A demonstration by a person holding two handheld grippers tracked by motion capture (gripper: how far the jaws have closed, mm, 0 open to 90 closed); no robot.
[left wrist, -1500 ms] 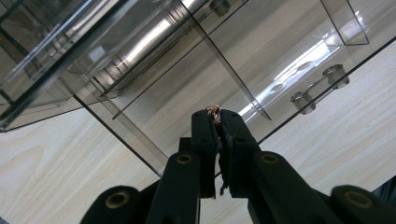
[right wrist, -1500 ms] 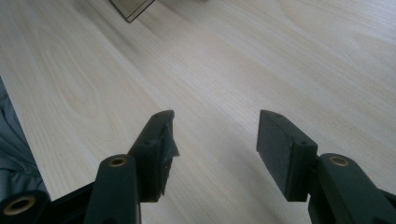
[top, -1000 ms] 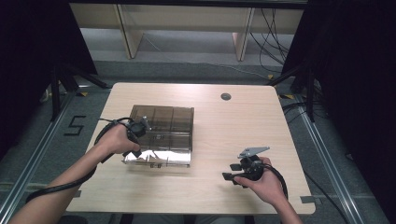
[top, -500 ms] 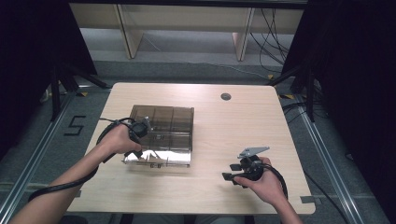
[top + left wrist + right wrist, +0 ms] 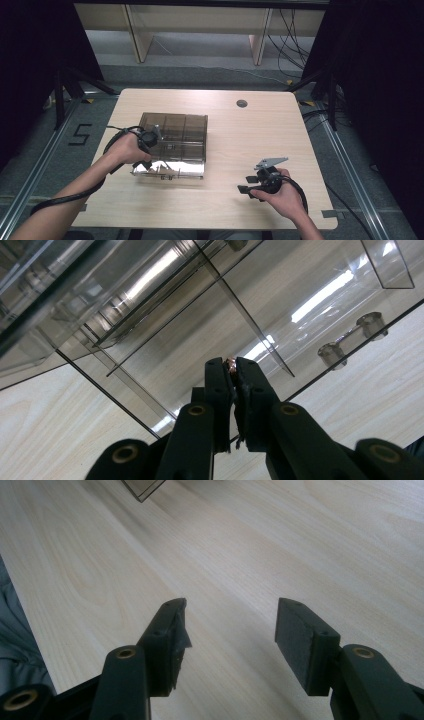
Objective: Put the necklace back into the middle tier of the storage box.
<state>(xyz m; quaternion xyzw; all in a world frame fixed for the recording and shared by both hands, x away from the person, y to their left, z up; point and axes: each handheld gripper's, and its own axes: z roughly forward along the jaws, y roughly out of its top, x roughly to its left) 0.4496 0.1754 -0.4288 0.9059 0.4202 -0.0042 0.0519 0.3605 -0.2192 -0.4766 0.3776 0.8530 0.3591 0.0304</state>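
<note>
A smoky clear plastic box (image 5: 175, 135) with inner dividers lies on the wooden table (image 5: 250, 135), left of centre. A clear panel with a metal handle (image 5: 350, 337) extends from its near side. My left gripper (image 5: 155, 132) is over the box's left part. In the left gripper view its jaws (image 5: 230, 365) are pressed together on a small copper-coloured piece (image 5: 231, 361) above the divided compartments (image 5: 165, 325). My right gripper (image 5: 246, 184) rests low over the table's front right. It stands open (image 5: 230, 625) with bare wood between its fingers. A corner of the box (image 5: 142, 489) shows far off.
A round cable hole (image 5: 242, 103) sits at the back of the table. Shelving legs and cables stand on the floor beyond the far edge. Black stands flank both sides. Bare wood lies between the box and the right gripper.
The left gripper has shifted slightly over the box's left part. The right hand and its gripper have stayed in place.
</note>
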